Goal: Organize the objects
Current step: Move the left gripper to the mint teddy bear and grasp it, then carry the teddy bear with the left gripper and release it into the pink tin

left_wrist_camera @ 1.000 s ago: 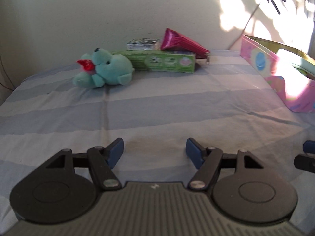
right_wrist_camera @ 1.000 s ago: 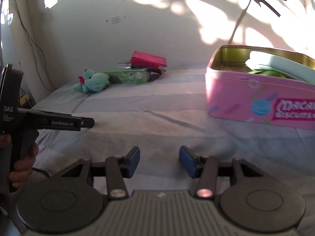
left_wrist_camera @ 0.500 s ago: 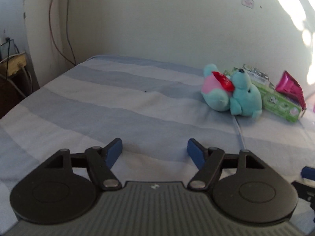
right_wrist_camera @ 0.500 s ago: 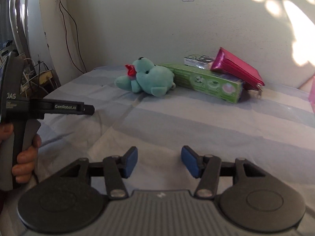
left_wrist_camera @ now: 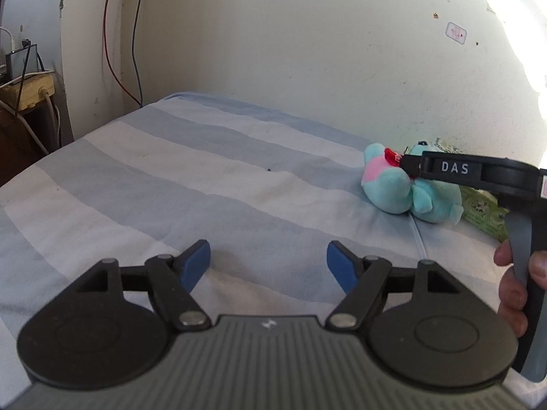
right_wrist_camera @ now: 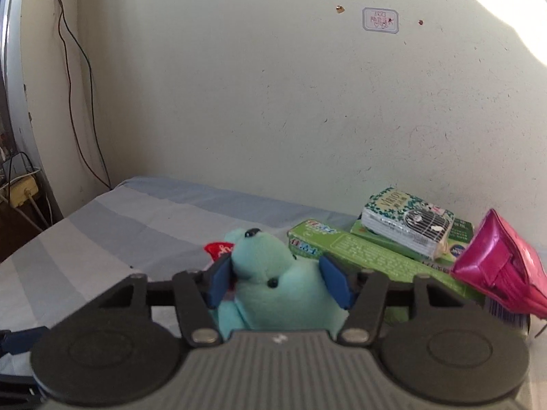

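Since the earlier frames the right gripper (right_wrist_camera: 273,282) has swept across the bed (left_wrist_camera: 177,184) from beside the pink tin, now out of sight, right up to the plush (right_wrist_camera: 273,283), and its view fills with the toy; the left gripper (left_wrist_camera: 268,266) has swung away from the pile, and its jaws have just been opening over bare striped sheet with nothing between them. On the right the jaws stand apart with the plush's head and upper body between the blue pads; the fabric looks close to both pads, yet I see no dent in it, so I judge it bracketed and not yet clamped. Lying on the bed near the wall, the plush has the green box (right_wrist_camera: 369,256) just behind it; a book (right_wrist_camera: 407,227) lies on top of that box, and a pink pouch (right_wrist_camera: 502,263) leans at the box's far end from the plush. In the left view the plush (left_wrist_camera: 396,191) sits well ahead and to the right, partly crossed by the right gripper's arm, with the hand (left_wrist_camera: 516,290) on its handle. My guess is that the toy is light, soft and squashy, not fragile and not slippery, so it will give a lot before the pads bite. Closing across the thick torso or head seems best, deep in the pads, since a limb or the red bow (right_wrist_camera: 218,249) would slip or let it dangle
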A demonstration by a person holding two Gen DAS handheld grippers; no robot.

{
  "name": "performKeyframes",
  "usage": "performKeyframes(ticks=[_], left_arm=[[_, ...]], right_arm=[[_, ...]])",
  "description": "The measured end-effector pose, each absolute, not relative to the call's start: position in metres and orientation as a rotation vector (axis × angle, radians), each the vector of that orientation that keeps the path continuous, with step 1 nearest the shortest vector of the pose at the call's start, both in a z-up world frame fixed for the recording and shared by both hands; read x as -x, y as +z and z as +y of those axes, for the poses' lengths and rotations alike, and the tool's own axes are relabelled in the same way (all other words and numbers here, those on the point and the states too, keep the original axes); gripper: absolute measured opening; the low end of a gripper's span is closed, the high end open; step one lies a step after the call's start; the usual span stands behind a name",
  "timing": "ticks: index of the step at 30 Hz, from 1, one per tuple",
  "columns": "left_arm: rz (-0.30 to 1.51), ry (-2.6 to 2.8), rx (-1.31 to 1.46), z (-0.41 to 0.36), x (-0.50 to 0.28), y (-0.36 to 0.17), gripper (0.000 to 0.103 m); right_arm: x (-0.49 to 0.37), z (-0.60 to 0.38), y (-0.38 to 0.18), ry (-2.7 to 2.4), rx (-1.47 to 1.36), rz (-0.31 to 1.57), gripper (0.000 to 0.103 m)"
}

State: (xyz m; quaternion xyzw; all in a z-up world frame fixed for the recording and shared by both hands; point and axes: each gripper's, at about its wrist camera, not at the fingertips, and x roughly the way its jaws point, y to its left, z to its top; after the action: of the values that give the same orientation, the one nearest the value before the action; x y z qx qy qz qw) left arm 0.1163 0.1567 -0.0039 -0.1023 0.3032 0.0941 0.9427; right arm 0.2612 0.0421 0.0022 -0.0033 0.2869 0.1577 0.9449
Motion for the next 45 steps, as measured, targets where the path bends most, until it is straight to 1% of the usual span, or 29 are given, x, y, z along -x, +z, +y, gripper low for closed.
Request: performKeyframes(ticks=[3, 5, 10, 14, 17, 19, 22, 23, 24, 26, 29, 33, 36, 39, 40, 41, 42, 43, 44, 45], left_arm=[[0.620, 0.187, 0.206, 0.159, -0.119, -0.006, 0.078], [0.620, 0.185, 0.207, 0.160, -0.120, -0.006, 0.078], [0.615, 0.156, 0.217, 0.162, -0.118, -0.007, 0.078], [0.608, 0.071, 0.167, 0.149, -0.113, -0.005, 0.078], [0.605, -0.020, 0.107, 0.127, -0.101, -0.002, 0.078], [0.643, -0.138, 0.141, 0.108, -0.092, 0.001, 0.077], [0.639, -0.326, 0.124, 0.061, -0.062, 0.013, 0.077], [0.644, -0.395, 0.127, 0.045, -0.051, 0.017, 0.077], [0.656, -0.477, 0.141, 0.029, -0.040, 0.020, 0.077], [0.676, -0.598, 0.158, 0.006, -0.023, 0.027, 0.077], [0.659, -0.651, 0.110, -0.017, 0.001, 0.035, 0.078], [0.678, -0.616, 0.114, -0.016, 0.006, 0.036, 0.078], [0.747, -0.608, 0.157, -0.012, 0.000, 0.030, 0.078], [0.816, -0.657, 0.163, -0.026, 0.002, 0.019, 0.077], [0.833, -0.660, 0.139, -0.034, 0.003, 0.014, 0.073], [0.848, -0.661, 0.120, -0.040, 0.003, 0.009, 0.063], [0.857, -0.653, 0.117, -0.045, 0.001, 0.004, 0.060], [0.861, -0.652, 0.137, -0.047, -0.003, 0.002, 0.052], [0.881, -0.670, 0.157, -0.049, -0.007, 0.003, 0.046], [0.885, -0.679, 0.158, -0.053, -0.008, 0.006, 0.045]], right_arm=[[-0.242, 0.029, 0.005, 0.348, -0.004, 0.583, 0.043], [-0.216, 0.015, 0.011, 0.368, 0.012, 0.568, 0.040], [-0.126, -0.037, 0.027, 0.422, -0.012, 0.543, 0.040], [-0.046, -0.092, 0.034, 0.403, 0.001, 0.578, 0.041], [0.013, -0.130, 0.034, 0.341, -0.014, 0.609, 0.041], [0.045, -0.151, 0.029, 0.273, -0.015, 0.620, 0.042], [0.079, -0.166, 0.024, 0.223, -0.026, 0.594, 0.043], [0.087, -0.168, 0.023, 0.213, -0.033, 0.587, 0.048], [0.092, -0.169, 0.023, 0.200, -0.030, 0.581, 0.066], [0.099, -0.172, 0.022, 0.185, -0.035, 0.537, 0.083], [0.098, -0.177, 0.019, 0.224, -0.051, 0.517, 0.087], [0.091, -0.182, 0.008, 0.262, -0.071, 0.538, 0.088], [0.080, -0.184, 0.001, 0.275, -0.088, 0.564, 0.088], [0.067, -0.183, -0.007, 0.298, -0.087, 0.589, 0.088], [0.061, -0.182, -0.010, 0.300, -0.087, 0.607, 0.088], [0.056, -0.182, -0.014, 0.304, -0.091, 0.619, 0.087], [0.051, -0.181, -0.017, 0.303, -0.088, 0.639, 0.078], [0.049, -0.178, -0.020, 0.297, -0.065, 0.632, 0.073], [0.050, -0.176, -0.021, 0.297, -0.039, 0.618, 0.053], [0.052, -0.175, -0.021, 0.315, -0.040, 0.608, 0.040]])
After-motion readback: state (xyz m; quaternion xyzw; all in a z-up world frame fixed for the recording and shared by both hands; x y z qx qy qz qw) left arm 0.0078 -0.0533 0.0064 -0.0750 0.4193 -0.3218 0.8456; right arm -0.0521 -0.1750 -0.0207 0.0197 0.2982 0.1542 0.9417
